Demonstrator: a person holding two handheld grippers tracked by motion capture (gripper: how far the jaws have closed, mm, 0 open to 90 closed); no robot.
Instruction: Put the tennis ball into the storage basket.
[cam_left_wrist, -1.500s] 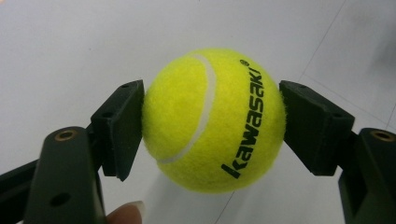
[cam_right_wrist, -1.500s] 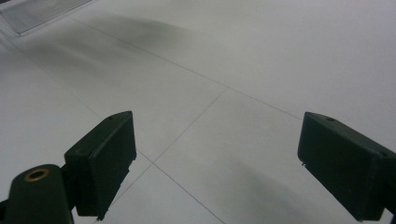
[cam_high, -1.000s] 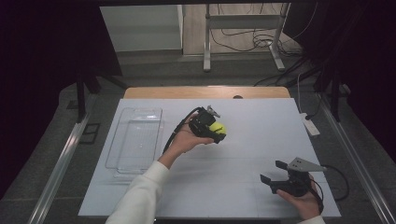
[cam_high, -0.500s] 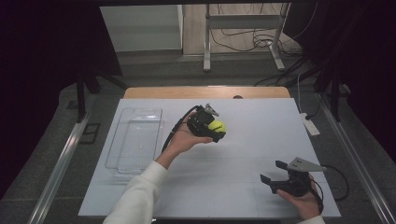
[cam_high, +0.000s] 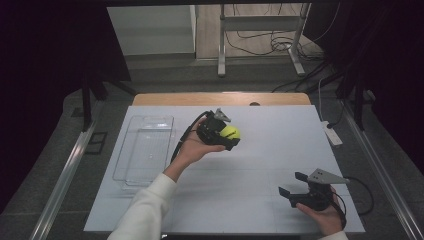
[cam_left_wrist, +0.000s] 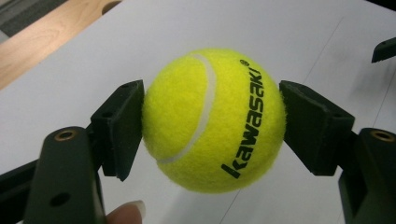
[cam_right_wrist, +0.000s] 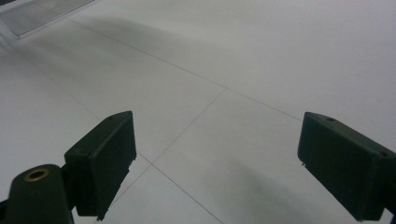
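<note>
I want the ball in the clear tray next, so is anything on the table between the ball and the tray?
Nothing visible. The ball is clamped in the left hand-held gripper, and only bare table lies between it and the tray to its left in the high view.

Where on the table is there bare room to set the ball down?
Bare: the wide middle between the tray and the right hand-held gripper, and the far right toward the white block. The ball sits in the left hand-held gripper.
</note>
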